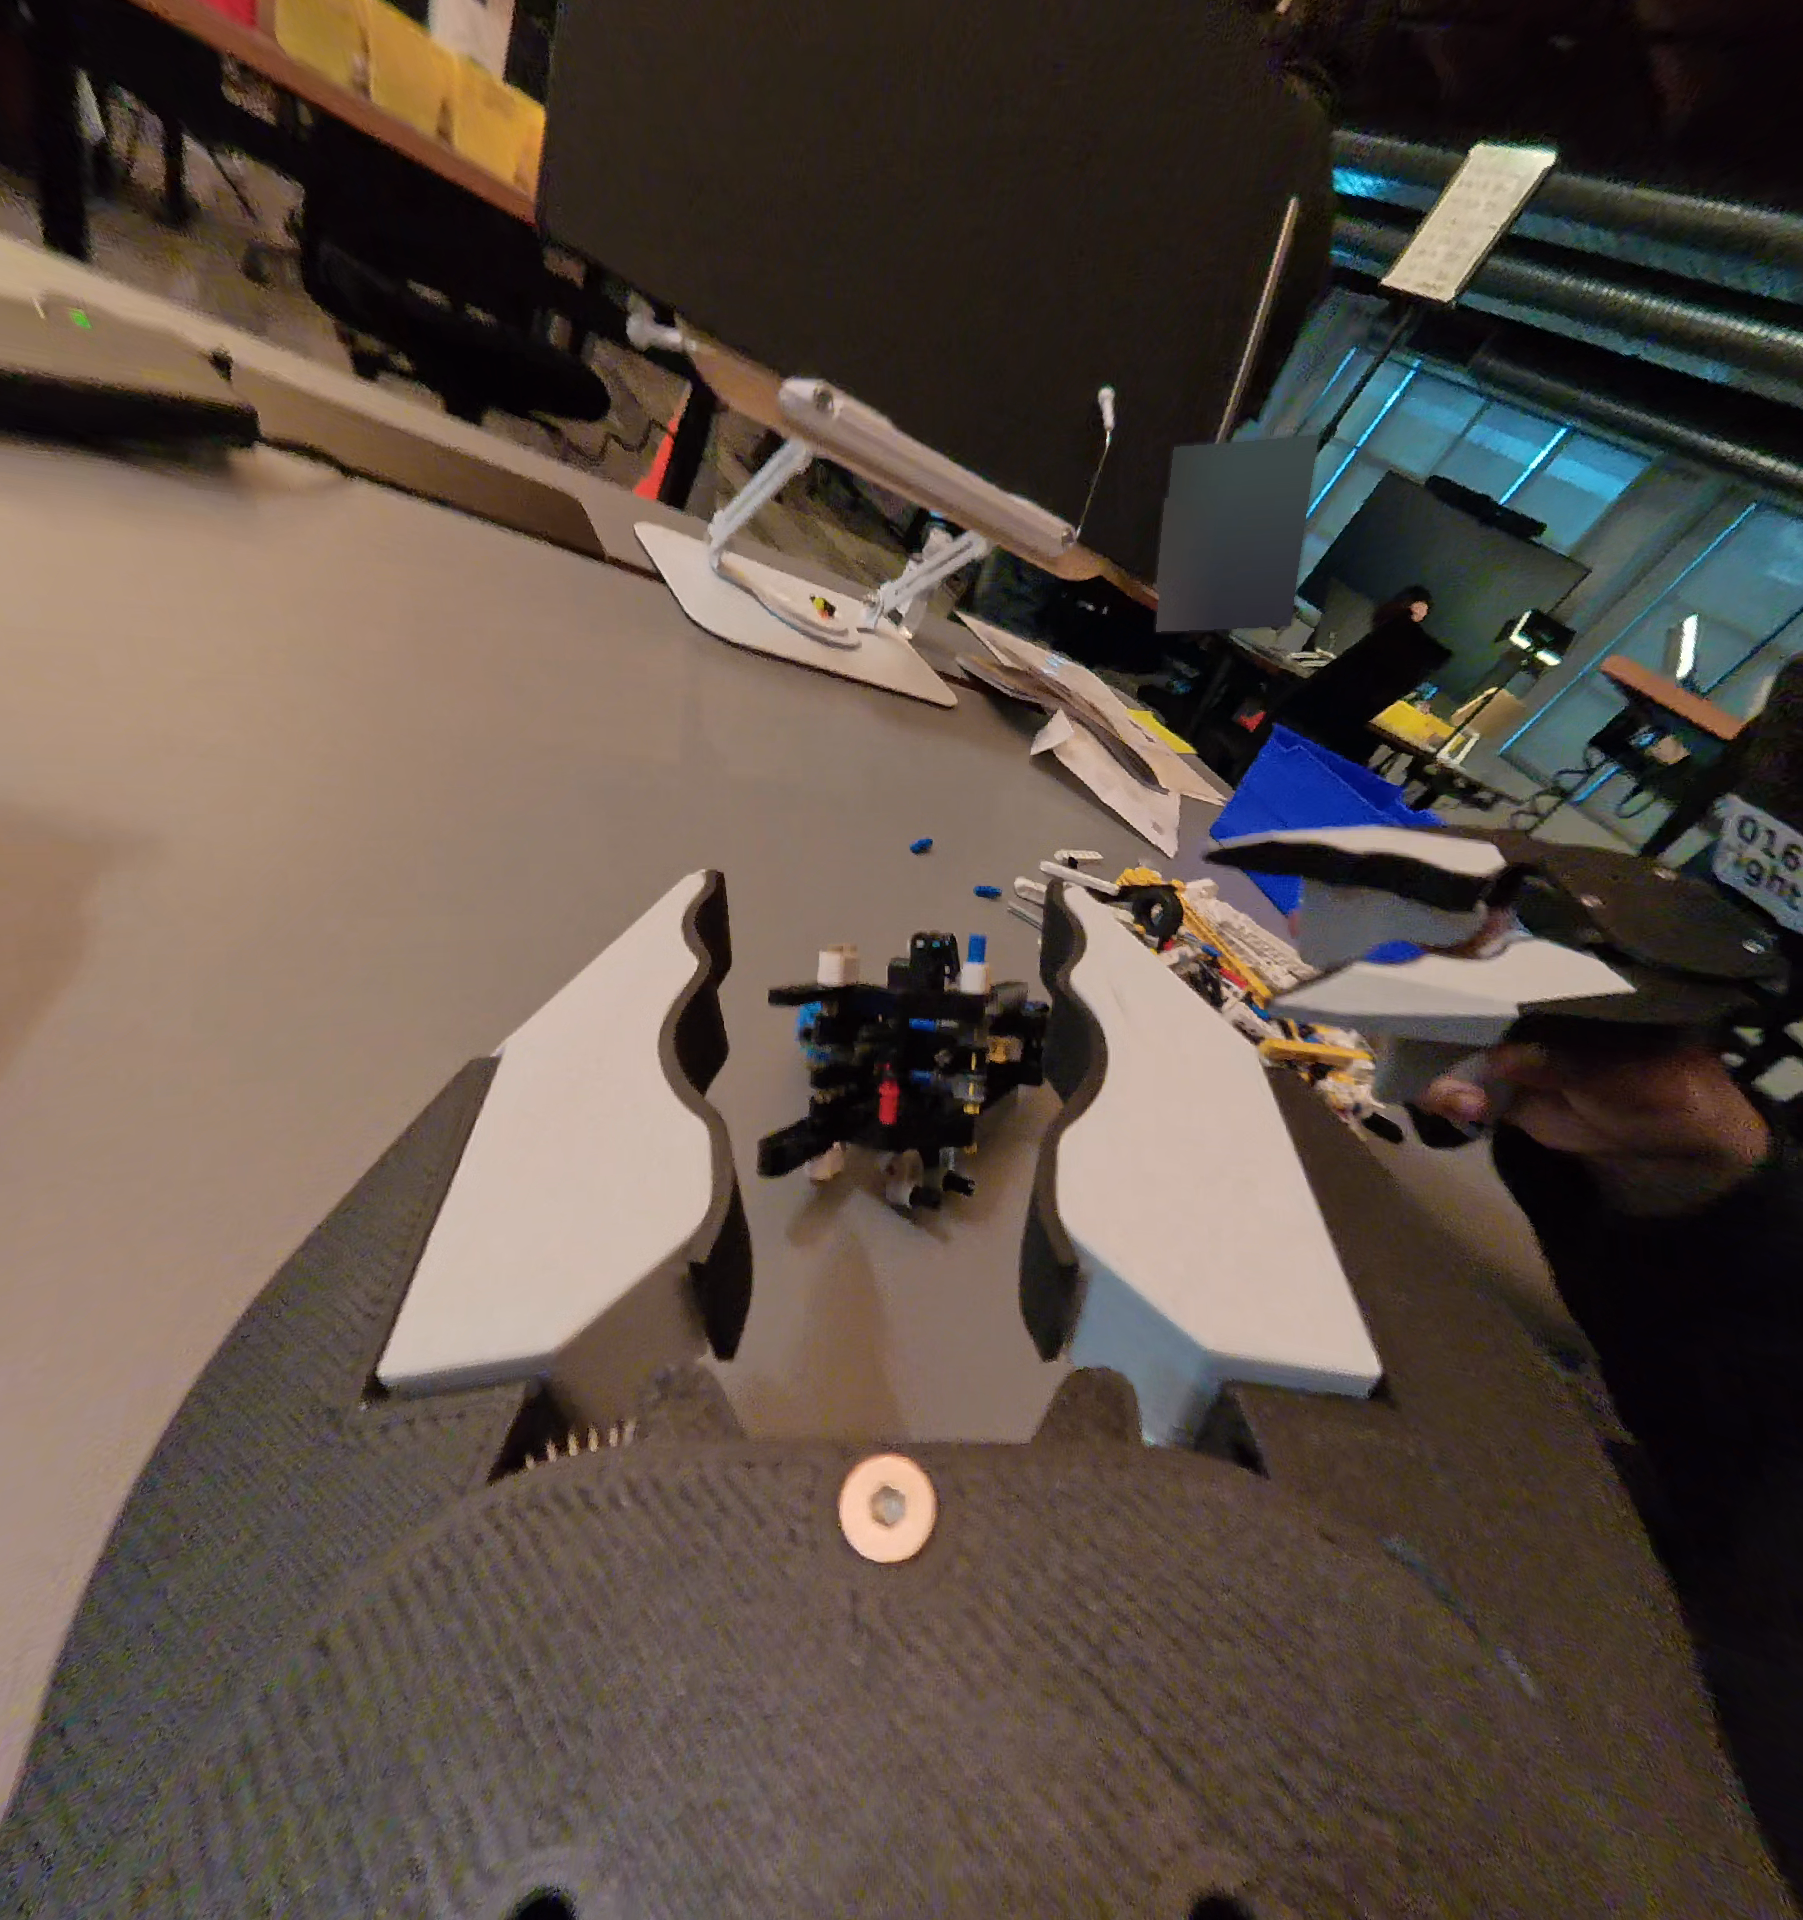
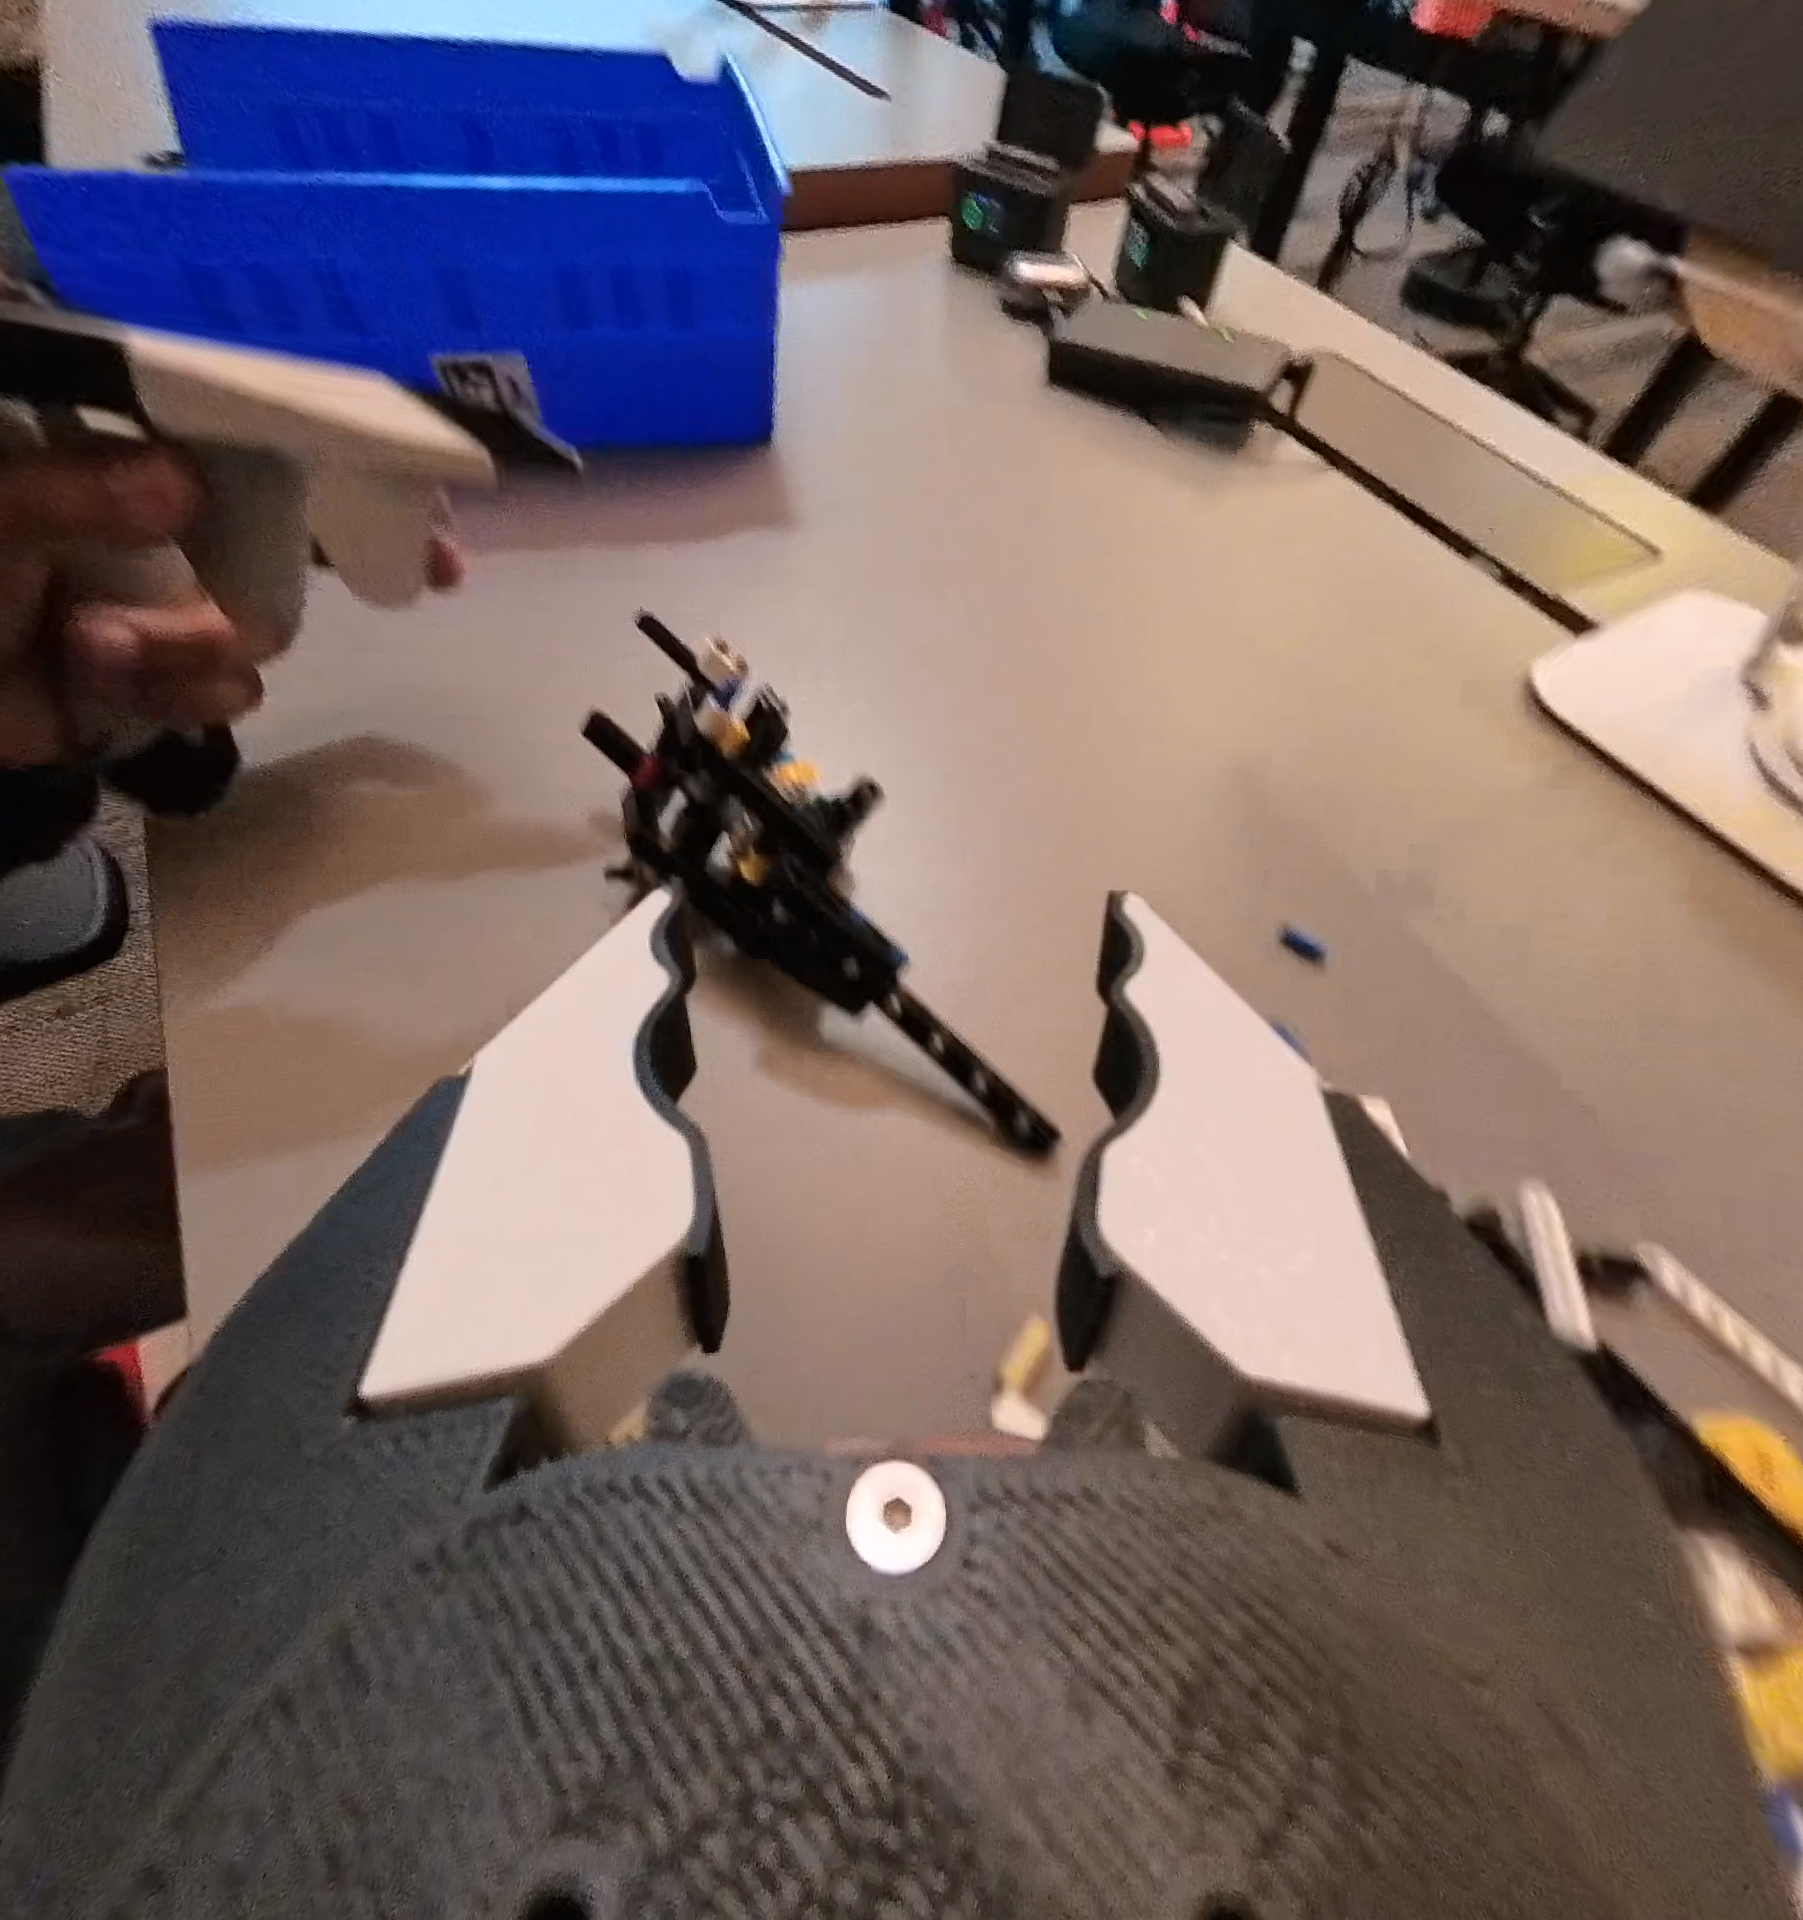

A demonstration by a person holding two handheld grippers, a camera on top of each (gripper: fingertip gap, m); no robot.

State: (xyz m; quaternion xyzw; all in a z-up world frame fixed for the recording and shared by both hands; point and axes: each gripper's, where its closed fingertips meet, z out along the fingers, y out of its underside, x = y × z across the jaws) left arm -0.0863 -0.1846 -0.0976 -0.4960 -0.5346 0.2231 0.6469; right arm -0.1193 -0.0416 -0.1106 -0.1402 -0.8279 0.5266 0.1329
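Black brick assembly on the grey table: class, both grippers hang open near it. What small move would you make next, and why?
Probably ease the left gripper forward and close it on the black brick assembly. The assembly lies loose on the table, between the open fingers, with a gap at the left pad. The right gripper is also open, holding nothing.

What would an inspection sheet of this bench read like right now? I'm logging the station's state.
Surface: grey matte table, no spills seen.
Job's things: black toy-brick assembly with blue, yellow and red bits lying on the table.
Clutter: loose yellow-and-white brick pile; small blue pins; papers; blue plastic bins.
Grippers: left gripper open, assembly between its fingers, ungripped; right gripper open, holding nothing.
Cables: nothing seen clearly.
Surroundings: white stand base, black devices, a person far off.
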